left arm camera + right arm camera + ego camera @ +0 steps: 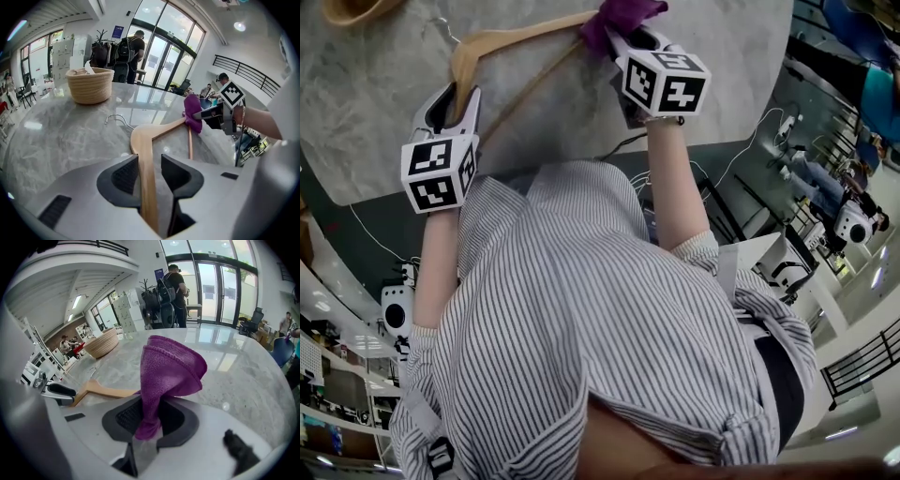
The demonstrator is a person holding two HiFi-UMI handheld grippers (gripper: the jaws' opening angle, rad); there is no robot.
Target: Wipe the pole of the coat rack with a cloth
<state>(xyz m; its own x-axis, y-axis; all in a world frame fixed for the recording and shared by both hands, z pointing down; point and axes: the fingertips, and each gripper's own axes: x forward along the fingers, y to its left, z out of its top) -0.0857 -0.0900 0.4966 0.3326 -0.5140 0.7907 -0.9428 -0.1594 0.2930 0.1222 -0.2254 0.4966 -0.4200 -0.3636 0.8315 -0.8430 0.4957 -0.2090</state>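
Two grippers are over a grey marble table. The left gripper has its jaws spread wide, with one arm of the wooden hanger lying loosely between them. The right gripper is clamped on the purple cloth, which rests against the hanger's other arm.

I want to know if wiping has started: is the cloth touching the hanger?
Touching. In the left gripper view the cloth covers the hanger at its far end, with no gap; the head view agrees.
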